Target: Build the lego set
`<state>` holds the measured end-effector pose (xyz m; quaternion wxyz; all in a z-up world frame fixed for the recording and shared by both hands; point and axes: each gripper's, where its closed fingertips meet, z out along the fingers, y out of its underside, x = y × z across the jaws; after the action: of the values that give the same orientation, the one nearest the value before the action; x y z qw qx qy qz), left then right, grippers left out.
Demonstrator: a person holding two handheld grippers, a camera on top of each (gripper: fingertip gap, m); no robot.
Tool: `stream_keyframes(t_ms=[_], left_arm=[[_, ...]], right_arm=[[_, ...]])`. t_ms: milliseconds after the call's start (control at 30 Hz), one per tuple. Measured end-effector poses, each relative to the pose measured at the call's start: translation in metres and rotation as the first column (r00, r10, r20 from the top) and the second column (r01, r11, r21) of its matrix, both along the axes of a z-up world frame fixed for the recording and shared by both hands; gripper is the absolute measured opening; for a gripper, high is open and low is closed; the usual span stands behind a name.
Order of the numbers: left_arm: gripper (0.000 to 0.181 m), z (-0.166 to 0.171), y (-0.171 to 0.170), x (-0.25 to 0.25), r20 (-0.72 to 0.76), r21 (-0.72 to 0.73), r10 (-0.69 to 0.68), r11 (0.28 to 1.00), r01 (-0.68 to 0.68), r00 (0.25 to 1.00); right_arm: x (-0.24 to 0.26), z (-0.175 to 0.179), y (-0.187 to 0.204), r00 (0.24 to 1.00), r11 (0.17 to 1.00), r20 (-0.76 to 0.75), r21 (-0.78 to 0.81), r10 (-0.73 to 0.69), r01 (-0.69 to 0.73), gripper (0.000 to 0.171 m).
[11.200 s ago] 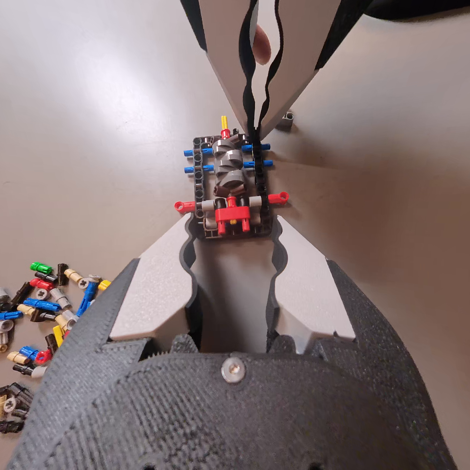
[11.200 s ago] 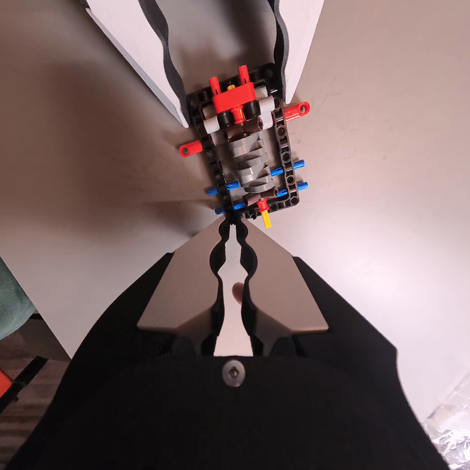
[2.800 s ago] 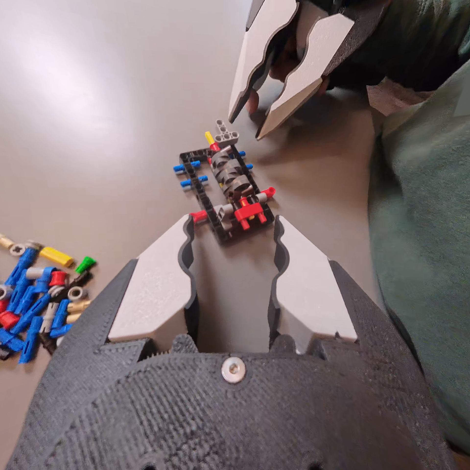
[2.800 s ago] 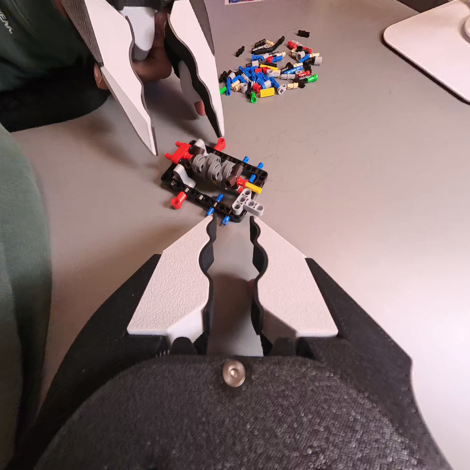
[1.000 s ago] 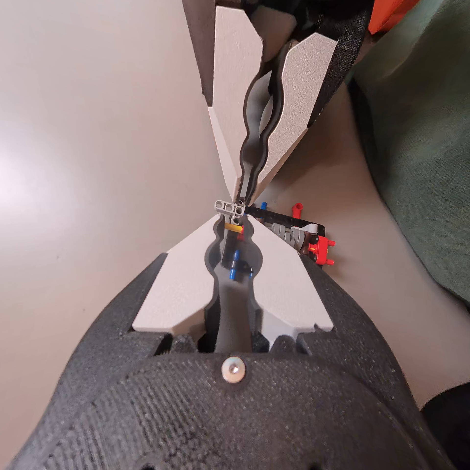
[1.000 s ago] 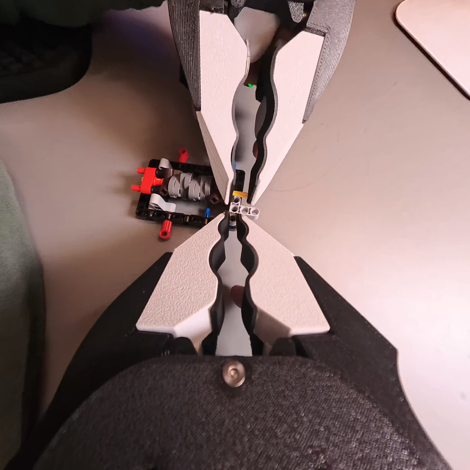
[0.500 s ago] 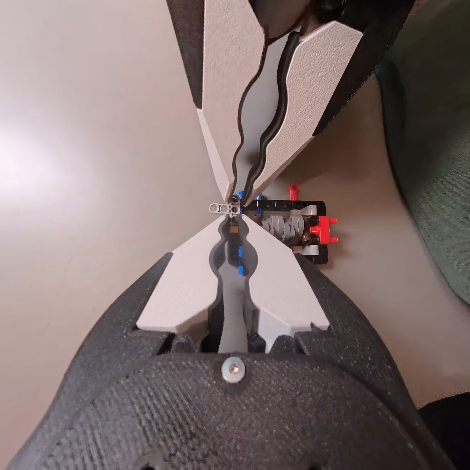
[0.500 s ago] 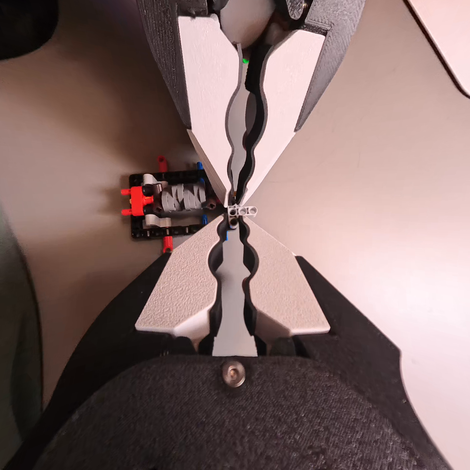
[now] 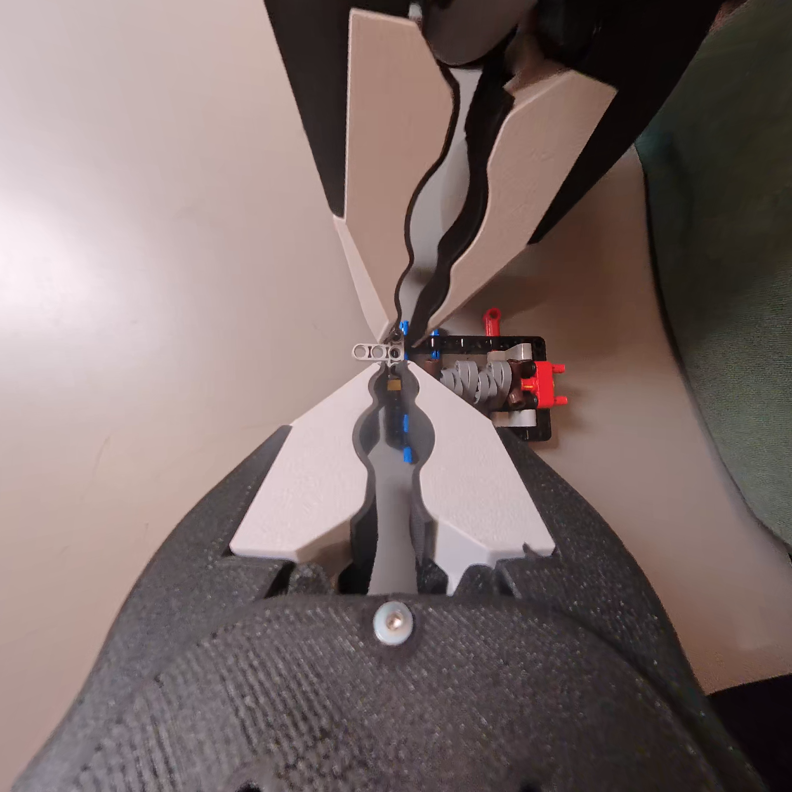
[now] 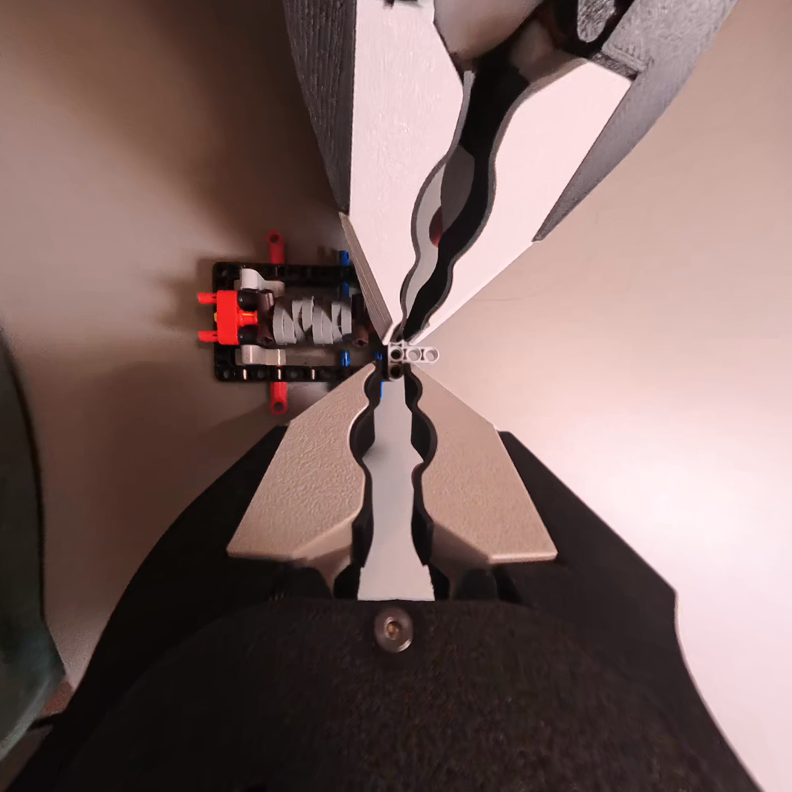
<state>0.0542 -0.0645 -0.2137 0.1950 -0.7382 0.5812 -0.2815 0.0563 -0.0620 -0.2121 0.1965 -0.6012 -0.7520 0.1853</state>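
My left gripper (image 9: 394, 369) is shut on a small black piece with a yellow part and blue pins (image 9: 396, 411), held above the table. My right gripper (image 10: 392, 372) is shut on the lower end of a light grey holed beam (image 10: 413, 355). The two grippers meet tip to tip, and the grey beam (image 9: 377, 352) sits against the black piece between them. The right gripper (image 9: 400, 338) comes in from the top of the left wrist view. A black frame assembly (image 9: 493, 377) with grey gears and a red block lies on the table below; it also shows in the right wrist view (image 10: 291, 321).
A green cloth (image 9: 728, 257) lies along the table's edge beside the assembly; it also shows in the right wrist view (image 10: 17, 471). The tan table (image 9: 128, 300) spreads wide on the other side. A dark object (image 9: 763, 728) sits at the lower right corner. The tips of both grippers are at nearly the same place.
Both grippers have drawn closer tip to tip. The grey beam has turned from tilted to level. The frame assembly has not moved on the table.
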Motion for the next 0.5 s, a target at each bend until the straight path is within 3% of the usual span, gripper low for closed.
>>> stream_keyframes(t_ms=[300,500], left_arm=[[0.003,-0.0001,-0.0003,0.0015,0.011,-0.046,0.046,0.998,-0.046,0.999],[0.004,-0.0002,0.0001,0.002,-0.004,-0.101,0.079,0.992,-0.079,0.997]], right_arm=[[0.0025,-0.0043,0.001,0.994,0.997,0.074,0.016,0.076,-0.078,0.005],[0.0024,-0.0066,0.0002,0.991,0.993,0.082,-0.054,0.107,-0.103,0.005]])
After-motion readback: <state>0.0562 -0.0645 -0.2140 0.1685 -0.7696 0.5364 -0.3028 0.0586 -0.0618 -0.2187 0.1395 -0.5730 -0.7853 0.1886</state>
